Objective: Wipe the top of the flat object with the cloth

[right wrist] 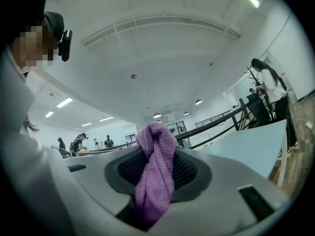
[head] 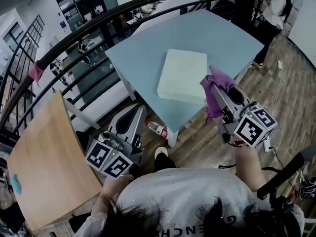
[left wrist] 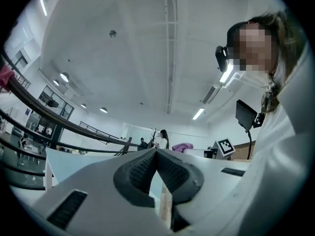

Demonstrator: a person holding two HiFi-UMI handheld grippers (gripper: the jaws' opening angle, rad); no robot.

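Pale blue table [head: 148, 58] is standing on plank wood floor [head: 291, 93], with a dark curved railing [head: 98, 21] running behind it and a bare wooden tabletop [head: 44, 157] sitting off to the left. Flat object [head: 181, 75], pale green and square, is lying near the table's near edge. Right gripper [right wrist: 157, 154] is pinching the purple cloth [head: 218, 80] between closed jaws, just beside the object's right edge. Left gripper [left wrist: 156, 154] is hanging low off the table, pads pressed together with nothing between them. Wearer's shirt lettering [head: 217, 226] is reading partly "ENCH".
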